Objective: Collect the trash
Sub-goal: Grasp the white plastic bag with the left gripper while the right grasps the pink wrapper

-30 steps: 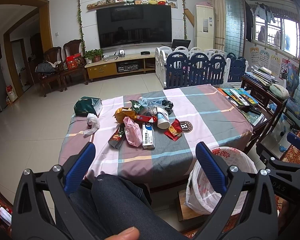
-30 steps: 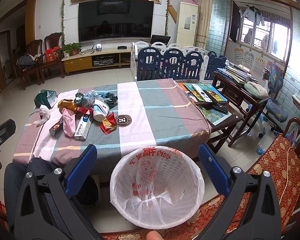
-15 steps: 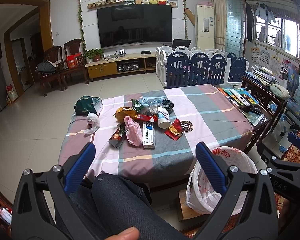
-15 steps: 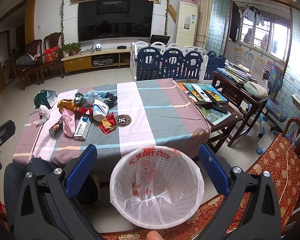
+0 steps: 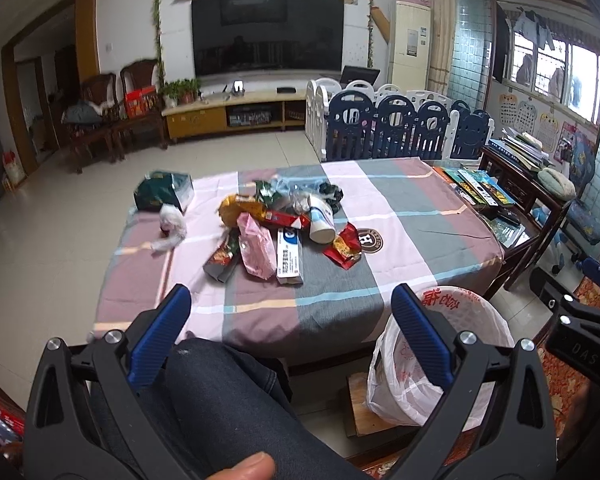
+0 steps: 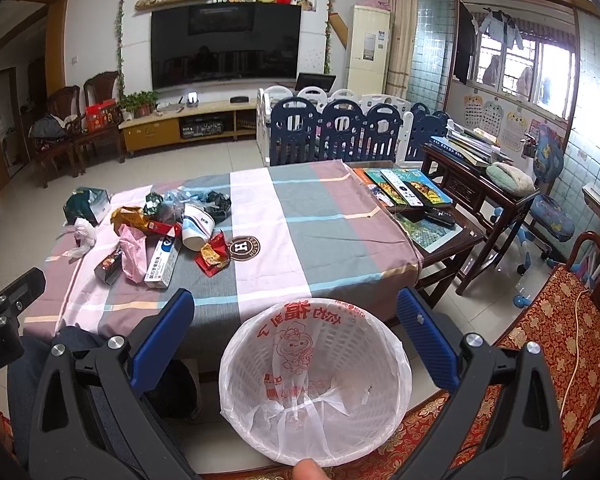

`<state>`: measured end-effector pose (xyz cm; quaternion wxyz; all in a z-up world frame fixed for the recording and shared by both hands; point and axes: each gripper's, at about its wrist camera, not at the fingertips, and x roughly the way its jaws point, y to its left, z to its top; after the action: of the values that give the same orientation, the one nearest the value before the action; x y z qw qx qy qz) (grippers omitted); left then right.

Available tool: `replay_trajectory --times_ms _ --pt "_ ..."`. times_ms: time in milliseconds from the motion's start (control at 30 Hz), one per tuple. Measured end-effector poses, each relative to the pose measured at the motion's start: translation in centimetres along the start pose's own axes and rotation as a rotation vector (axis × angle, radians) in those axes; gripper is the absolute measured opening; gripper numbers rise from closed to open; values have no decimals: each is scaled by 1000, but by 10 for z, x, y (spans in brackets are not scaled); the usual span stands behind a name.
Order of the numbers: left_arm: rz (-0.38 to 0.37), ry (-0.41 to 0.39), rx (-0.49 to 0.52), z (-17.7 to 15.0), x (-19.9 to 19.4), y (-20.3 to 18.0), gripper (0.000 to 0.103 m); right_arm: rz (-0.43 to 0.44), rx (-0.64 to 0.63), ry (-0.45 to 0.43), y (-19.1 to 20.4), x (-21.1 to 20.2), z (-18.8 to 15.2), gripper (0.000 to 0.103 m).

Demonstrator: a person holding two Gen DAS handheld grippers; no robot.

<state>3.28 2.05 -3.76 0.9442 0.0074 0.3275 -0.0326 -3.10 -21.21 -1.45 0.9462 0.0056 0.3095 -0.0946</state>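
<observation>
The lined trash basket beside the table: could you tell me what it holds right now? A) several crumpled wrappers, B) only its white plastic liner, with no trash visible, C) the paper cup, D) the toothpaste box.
B: in the right wrist view the trash basket shows only its white liner, while the wrappers, the paper cup and the toothpaste box lie on the table.
</observation>
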Motion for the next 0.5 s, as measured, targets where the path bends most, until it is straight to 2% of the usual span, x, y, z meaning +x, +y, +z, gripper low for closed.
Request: replay_trajectory --times_ms 100,200,267,333,433,500 --pt "-11 72 -75 -7 33 29 100 65 29 50 0 19 -1 99" --pt "-17 120 -135 -15 63 61 100 95 15 91 11 36 -3 99" --pt "18 180 -181 -20 85 87 100 106 0 112 21 47 -4 99" --pt "30 212 -273 -25 104 119 100 142 -5 126 31 61 -5 99" --pt "163 228 -352 -28 130 167 100 193 -24 150 54 88 0 92" --pt "213 254 -395 -28 152 197 99 232 -27 176 71 109 5 84"
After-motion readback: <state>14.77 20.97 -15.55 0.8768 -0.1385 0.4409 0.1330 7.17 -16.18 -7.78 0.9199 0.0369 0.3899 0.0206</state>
